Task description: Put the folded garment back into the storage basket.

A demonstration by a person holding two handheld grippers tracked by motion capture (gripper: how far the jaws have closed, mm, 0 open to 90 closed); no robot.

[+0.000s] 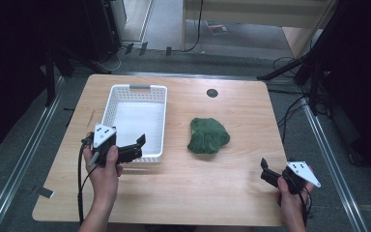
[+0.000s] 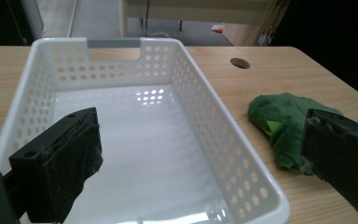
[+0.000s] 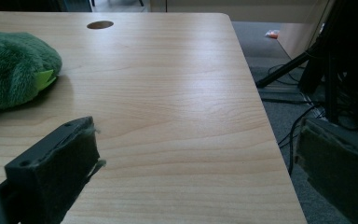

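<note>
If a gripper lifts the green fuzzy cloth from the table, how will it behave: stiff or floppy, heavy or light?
The green cloth lies crumpled in a soft heap, so it will probably sag and unfold when lifted. Its fuzzy pile suggests the pads grip it without slipping. It looks light, and being a soft heap, it should not roll if pushed.

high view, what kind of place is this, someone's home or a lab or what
Most likely a lab or recording room, not a home. The bare wooden table holds just a white basket and a green cloth; dark stands with trailing cables flank it, and a person holds a sensor-fitted gripper in each hand.
</note>
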